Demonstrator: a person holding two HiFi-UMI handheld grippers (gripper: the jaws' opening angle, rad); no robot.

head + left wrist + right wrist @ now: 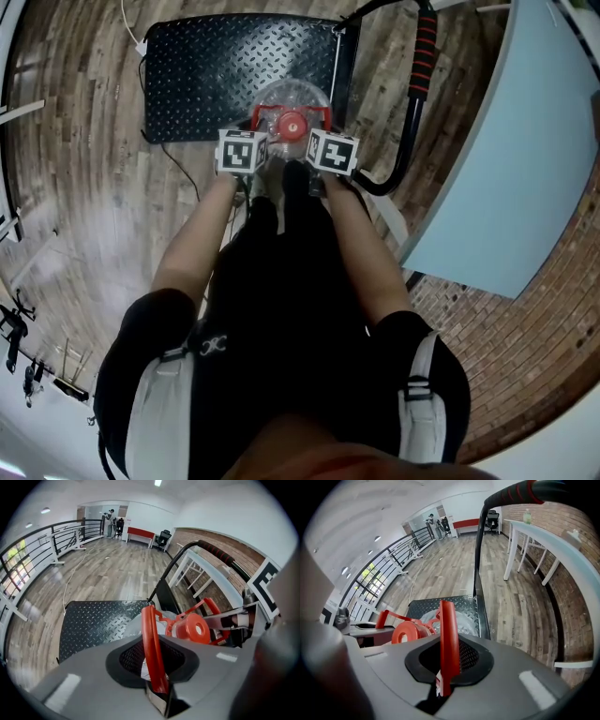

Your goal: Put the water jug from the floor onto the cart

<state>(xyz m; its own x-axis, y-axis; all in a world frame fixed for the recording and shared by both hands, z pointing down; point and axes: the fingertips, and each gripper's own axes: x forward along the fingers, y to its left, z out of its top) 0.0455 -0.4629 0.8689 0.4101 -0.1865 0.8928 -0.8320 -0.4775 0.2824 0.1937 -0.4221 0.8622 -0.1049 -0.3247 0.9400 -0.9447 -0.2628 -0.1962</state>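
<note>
Seen from the head view, the person bends over with both bare forearms stretched down and forward, nearly parallel and drawing together at the wrists. The left gripper point(258, 145) and right gripper point(317, 141) point steeply down, their marker cubes side by side. Between them is the water jug point(281, 94), clear with a red cap point(292, 122). It sits over the near edge of the cart point(216, 66), whose deck is black tread-plate. I cannot tell whether its base rests on the deck. In the left gripper view, the left gripper's fingers point(157, 691) stand narrowly apart around the jug's red handle point(151, 644), with a dark gap beside it. In the right gripper view, the right gripper's fingers point(443, 684) are clamped on the handle's other side point(447, 639). Wooden floor point(94, 187) lies around the cart.
</note>
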